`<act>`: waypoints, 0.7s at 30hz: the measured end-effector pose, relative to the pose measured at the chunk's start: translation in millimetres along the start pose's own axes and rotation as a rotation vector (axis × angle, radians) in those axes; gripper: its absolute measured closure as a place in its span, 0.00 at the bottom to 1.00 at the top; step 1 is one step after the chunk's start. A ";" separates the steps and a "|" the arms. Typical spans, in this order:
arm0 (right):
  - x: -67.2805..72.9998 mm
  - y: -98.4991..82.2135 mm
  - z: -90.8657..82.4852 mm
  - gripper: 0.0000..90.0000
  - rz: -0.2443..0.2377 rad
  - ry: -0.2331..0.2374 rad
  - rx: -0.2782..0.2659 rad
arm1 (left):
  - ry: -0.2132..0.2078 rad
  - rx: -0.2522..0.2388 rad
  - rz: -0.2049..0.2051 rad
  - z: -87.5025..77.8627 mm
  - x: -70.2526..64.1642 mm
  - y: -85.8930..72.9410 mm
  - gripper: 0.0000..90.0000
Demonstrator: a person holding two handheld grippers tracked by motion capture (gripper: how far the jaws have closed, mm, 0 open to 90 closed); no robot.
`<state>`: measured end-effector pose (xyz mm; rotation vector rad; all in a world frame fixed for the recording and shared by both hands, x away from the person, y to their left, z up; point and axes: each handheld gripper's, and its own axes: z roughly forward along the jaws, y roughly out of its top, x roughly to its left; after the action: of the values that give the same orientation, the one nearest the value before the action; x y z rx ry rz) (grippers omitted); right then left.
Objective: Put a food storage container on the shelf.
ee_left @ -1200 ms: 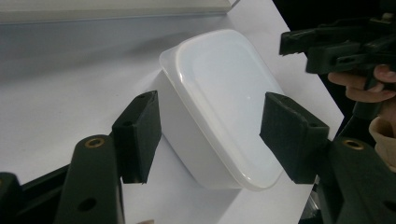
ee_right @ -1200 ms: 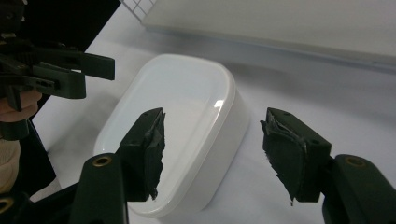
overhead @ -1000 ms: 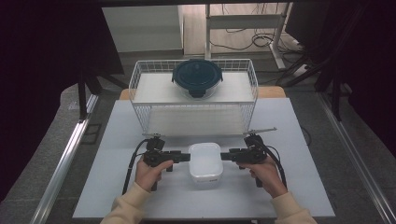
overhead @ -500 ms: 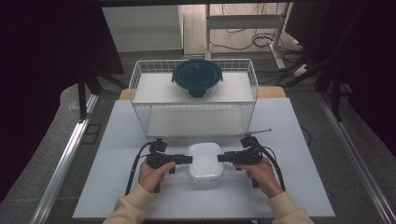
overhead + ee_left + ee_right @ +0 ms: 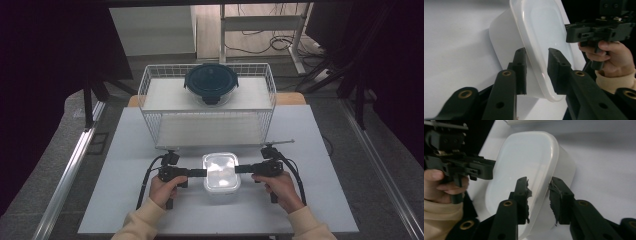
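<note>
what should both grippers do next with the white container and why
Probably close both at once. The left gripper and right gripper each have open jaws straddling the rim of the white container at opposite ends, with gaps showing, so neither grips yet. Closing together should secure it for lifting.

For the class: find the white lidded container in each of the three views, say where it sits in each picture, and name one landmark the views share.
High view: the white lidded container sits low at centre, on the table between the two grippers.
Left gripper view: the container runs from top centre down between the black jaws.
Right gripper view: it fills the centre, its rim between the jaws.
Shared landmark: the white table.
</note>
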<state>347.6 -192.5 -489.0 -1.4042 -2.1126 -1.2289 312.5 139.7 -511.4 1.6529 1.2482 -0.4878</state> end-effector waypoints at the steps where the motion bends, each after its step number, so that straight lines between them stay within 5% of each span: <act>1: 0.0 -0.5 -1.2 0.80 0.003 0.006 -0.004 | -0.006 0.000 -0.004 -1.3 -0.8 -0.5 0.80; 9: 5.8 -4.1 -12.1 0.88 -0.018 0.038 -0.024 | 0.001 -0.019 0.036 -8.9 -9.3 -2.6 0.90; 21: 18.7 -2.9 -20.3 0.88 -0.063 0.047 -0.049 | -0.007 -0.038 0.086 -21.4 -24.5 -1.5 0.90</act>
<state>332.7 -198.1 -466.3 -1.3247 -2.1236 -1.3332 296.6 145.8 -483.6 1.6637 1.1690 -0.4144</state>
